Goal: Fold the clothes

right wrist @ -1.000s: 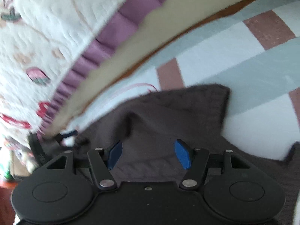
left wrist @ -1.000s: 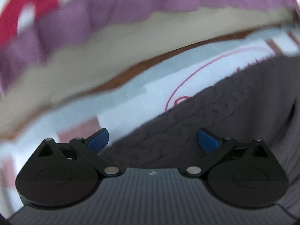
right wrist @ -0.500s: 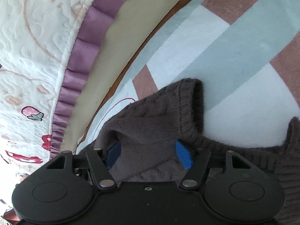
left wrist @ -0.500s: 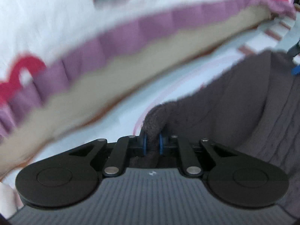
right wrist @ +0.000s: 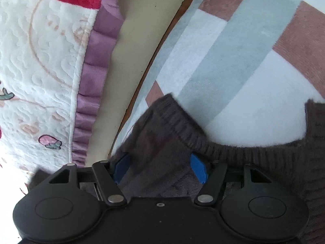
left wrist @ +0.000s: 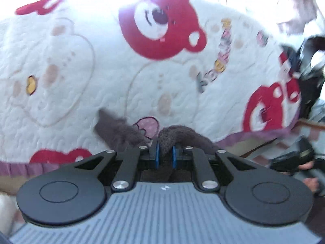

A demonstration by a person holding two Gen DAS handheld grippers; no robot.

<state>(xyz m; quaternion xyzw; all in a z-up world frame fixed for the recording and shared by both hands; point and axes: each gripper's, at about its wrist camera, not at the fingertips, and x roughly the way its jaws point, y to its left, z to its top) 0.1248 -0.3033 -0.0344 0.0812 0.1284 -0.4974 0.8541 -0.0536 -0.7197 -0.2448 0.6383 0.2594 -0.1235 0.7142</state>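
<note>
Knitwear fills both your claws: your left gripper (left wrist: 165,156) is clamped tight on a fold of the dark brown sweater (left wrist: 180,137), lifted before the bear-print blanket (left wrist: 101,71), while your right gripper (right wrist: 160,167) stands half apart, its blue pads (right wrist: 198,167) flanking the sweater's ribbed edge over the patterned rug (right wrist: 233,61).

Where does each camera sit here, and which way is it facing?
Left wrist: on the left gripper, looking across at the bear-print blanket; its pads pinch a fold of the brown sweater; the person's hand shows at the right edge.
Right wrist: on the right gripper, looking down at the checked rug; sweater lies between its parted fingers.
Shared: sweater, blanket.
</note>
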